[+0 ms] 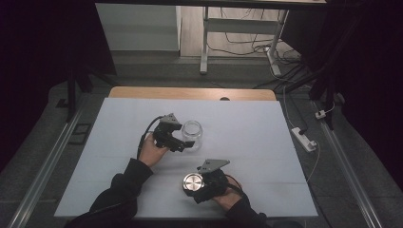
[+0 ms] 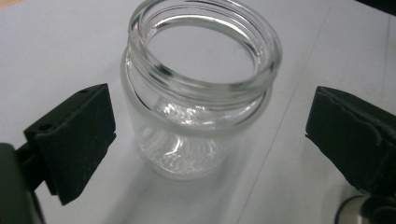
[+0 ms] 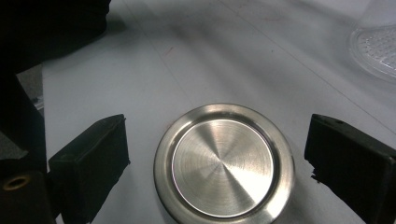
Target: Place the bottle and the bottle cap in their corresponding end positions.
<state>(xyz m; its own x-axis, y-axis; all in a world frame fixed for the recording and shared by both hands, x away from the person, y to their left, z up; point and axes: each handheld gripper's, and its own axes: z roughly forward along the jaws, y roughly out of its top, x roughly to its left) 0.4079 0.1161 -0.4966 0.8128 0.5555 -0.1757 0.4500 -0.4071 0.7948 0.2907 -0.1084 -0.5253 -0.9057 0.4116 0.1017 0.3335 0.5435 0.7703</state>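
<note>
Nearest the person, the right gripper stands released around the metal lid, which lies flat on the white table. Farther off, the left gripper brackets the open glass jar, pads clear of it. Each should probably centre and square its pads before any squeeze.

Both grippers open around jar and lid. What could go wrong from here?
1. The glass jar stands open and upright between the left gripper pads; a pad brushing it might tip it.
2. The metal lid lies flat between the open right gripper pads; its low smooth rim could slip a regrasp.
</note>
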